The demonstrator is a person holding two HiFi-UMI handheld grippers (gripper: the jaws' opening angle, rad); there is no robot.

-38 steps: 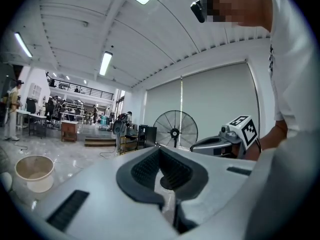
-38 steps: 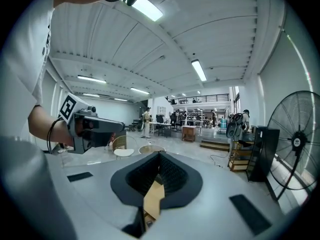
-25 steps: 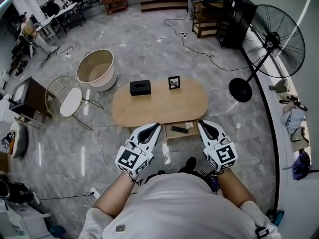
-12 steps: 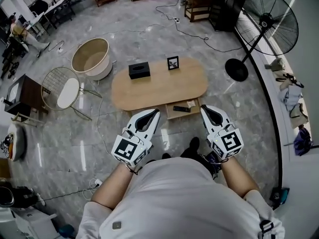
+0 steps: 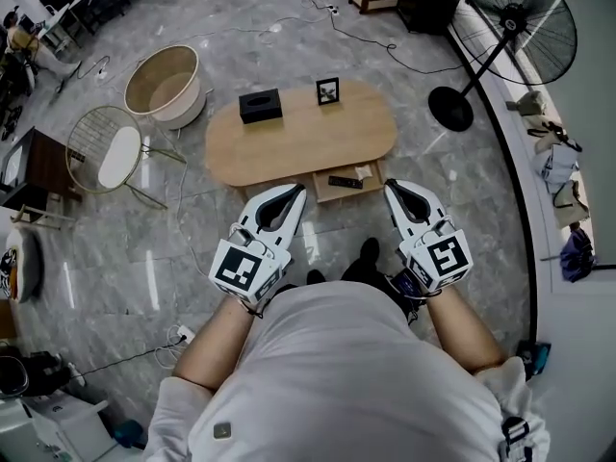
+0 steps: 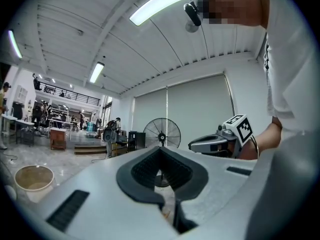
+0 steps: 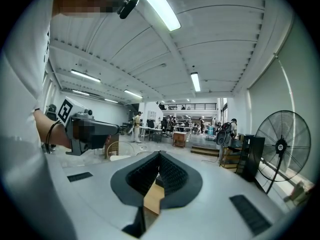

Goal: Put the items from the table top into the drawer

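An oval wooden table (image 5: 298,142) stands ahead of me on the grey floor. On its far side sit a black box (image 5: 261,106) and a small picture frame (image 5: 327,91). Under its near edge a drawer (image 5: 339,193) stands pulled out, with a black remote (image 5: 346,182) and a small tan thing (image 5: 364,172) inside. My left gripper (image 5: 295,192) (image 6: 161,148) and right gripper (image 5: 392,189) (image 7: 159,154) are held level in front of my body, short of the table. Both are shut with nothing in them. A strip of the table top (image 7: 152,196) shows between the right jaws.
A round beige tub (image 5: 164,83) and a wire chair with a white seat (image 5: 115,157) stand left of the table. A tall pedestal fan (image 5: 515,22) has its base (image 5: 449,108) to the table's right. Cables trail across the floor behind. A dark cabinet (image 5: 27,176) is at far left.
The table has drawn away toward the top of the head view as I stepped back. Both grippers came back with me, side by side, and stayed shut.
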